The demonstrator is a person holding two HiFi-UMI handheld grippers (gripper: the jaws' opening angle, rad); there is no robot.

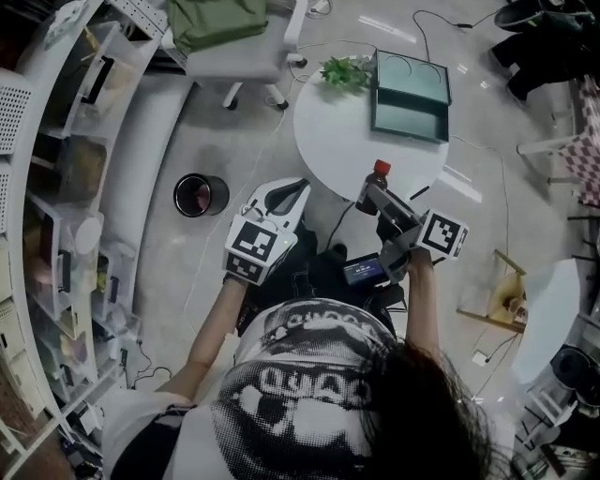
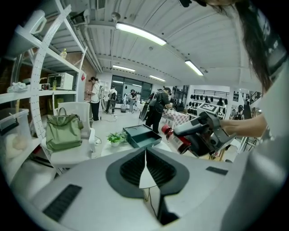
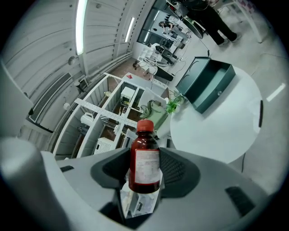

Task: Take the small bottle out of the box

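White shelving (image 1: 37, 141) flanks a round table (image 1: 342, 131) on grey floor (image 1: 187, 258).

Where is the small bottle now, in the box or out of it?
Out. The right gripper clamps the small bottle between its jaws, clear of the open box on the table.

Round white table (image 1: 342, 141) sits upper centre of the head view, with a little green plant (image 1: 345, 72) on its far edge. Up top there's a white chair (image 1: 246, 58), green bag (image 1: 216, 21) on the seat. Down the left edge curves white shelving (image 1: 52, 197), packed with clutter. On the grey floor (image 1: 234, 141), centre left, a black bucket (image 1: 200, 195). Far right, a wooden stool (image 1: 500, 298). Over in the left gripper view, people (image 2: 156, 107) stand at the back, centre frame, under long ceiling lights (image 2: 140, 34).
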